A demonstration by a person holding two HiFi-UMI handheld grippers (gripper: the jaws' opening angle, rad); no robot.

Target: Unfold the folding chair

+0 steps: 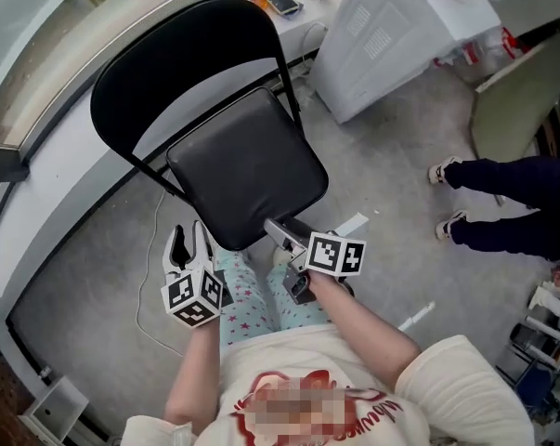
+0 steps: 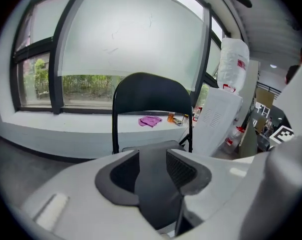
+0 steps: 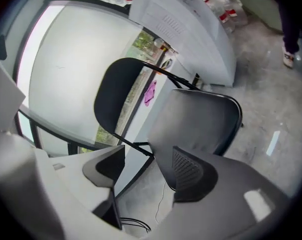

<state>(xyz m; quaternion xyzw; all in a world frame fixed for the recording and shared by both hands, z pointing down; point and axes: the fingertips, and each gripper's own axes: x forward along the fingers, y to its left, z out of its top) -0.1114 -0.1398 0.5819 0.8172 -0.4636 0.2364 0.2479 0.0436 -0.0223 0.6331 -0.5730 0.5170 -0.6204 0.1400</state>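
the black metal folding chair with a rounded backrest [image 1: 205, 72] stands on the grey concrete floor [image 1: 391, 156], close to the white window ledge [image 1: 66, 165]. its black padded seat [image 1: 247, 170] is swung down, so it looks opened out, or nearly so.

the left gripper [image 2: 153, 169] has its jaws apart. the seat's front edge shows through the gap, and the pads do not seem to press on it. the right gripper [image 3: 148, 171] is spread wide and clamps nothing, with only floor and a thin pale cable [image 3: 161, 194] visible between its jaws.

risks, as i judge them:
- both tools are loose beside the seat's front edge, so nothing steadies the chair. if the seat is not pushed fully down, the frame could fold back or rock.
- a stray nudge from either gripper at that front edge could skid the chair toward the ledge.
- the cable lies on the floor near the chair's feet, and a leg could catch or pinch it.

writing: the gripper cubes carry only black-and-white square markers. a white plastic bag with red print [image 2: 234, 64] is too blurred to read, and the white slotted box [image 1: 391, 26] shows no legible label.
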